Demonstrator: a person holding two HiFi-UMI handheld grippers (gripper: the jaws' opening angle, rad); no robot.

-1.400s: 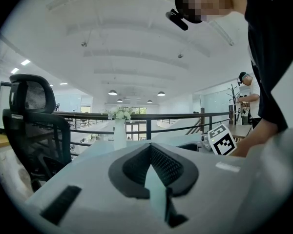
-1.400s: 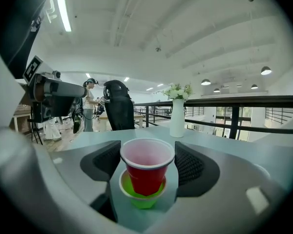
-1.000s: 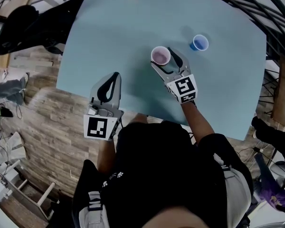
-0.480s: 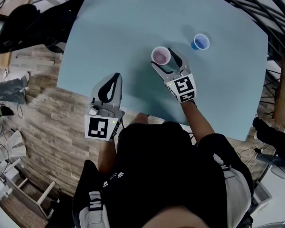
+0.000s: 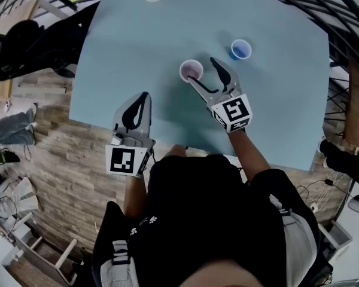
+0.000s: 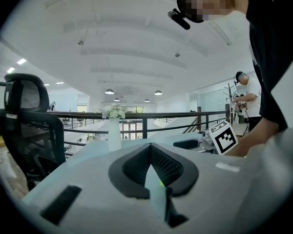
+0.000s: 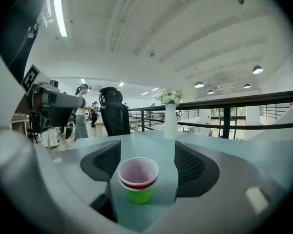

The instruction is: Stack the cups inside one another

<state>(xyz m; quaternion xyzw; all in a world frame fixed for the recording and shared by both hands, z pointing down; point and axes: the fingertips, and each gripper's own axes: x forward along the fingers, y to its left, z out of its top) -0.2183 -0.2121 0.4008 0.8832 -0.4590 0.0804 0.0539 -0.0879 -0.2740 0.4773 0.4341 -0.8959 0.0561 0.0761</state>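
Pale blue table [image 5: 137, 40], wood-plank floor [image 5: 66, 160], blk office chair [image 6: 27, 126], railing [image 7: 244, 99], ceiling lights [image 7: 258, 69]

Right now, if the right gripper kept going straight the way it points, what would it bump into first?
Most likely the stack of cups, pink one on top. It stands just ahead, between the right gripper's open jaws and nearer its left jaw, so that jaw might touch it first. Depth is hard to judge.

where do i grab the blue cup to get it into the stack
Grip the blue cup by its side wall just under the rim, right gripper coming level from the near side, fingers either side. It stands upright, mouth up, apart from other things, and a high grip likely leaves its base free to enter the stack.
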